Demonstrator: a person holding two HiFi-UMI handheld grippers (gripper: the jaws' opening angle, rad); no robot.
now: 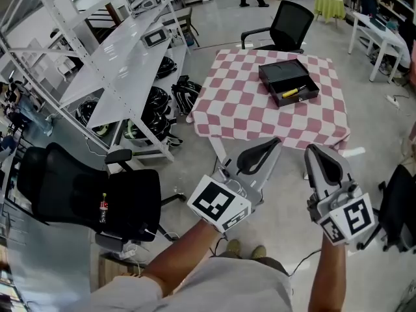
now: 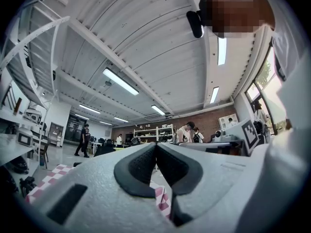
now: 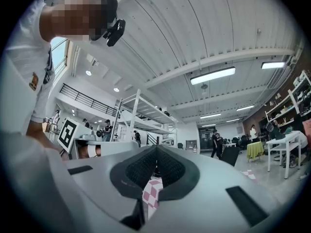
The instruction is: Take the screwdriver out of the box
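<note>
A black box (image 1: 284, 73) is placed on the table (image 1: 214, 109), toward its far side. The table is covered with a red and white checked cloth (image 1: 260, 119). The box is open at the top and its inside is dark. One thing is seen in it: the screwdriver (image 1: 294, 91). It is laid flat on the bottom, near the wall that faces the person, and is turned a little diagonal to that wall. Its handle is yellow with a dark part at one end. The metal shaft is too small to be made out.

The left gripper (image 1: 277, 142) and the right gripper (image 1: 311, 149) are held side by side in the air. They are on the near side of the table, well apart from the box. In the left gripper view the black pads (image 2: 138, 169) are seen pressed together at the tips. Only a narrow slot is left lower down, through which a piece of the cloth is seen. The same is shown in the right gripper view for its pads (image 3: 141, 171). Both pairs of jaws are closed completely, and nothing is held or touched by either.
</note>
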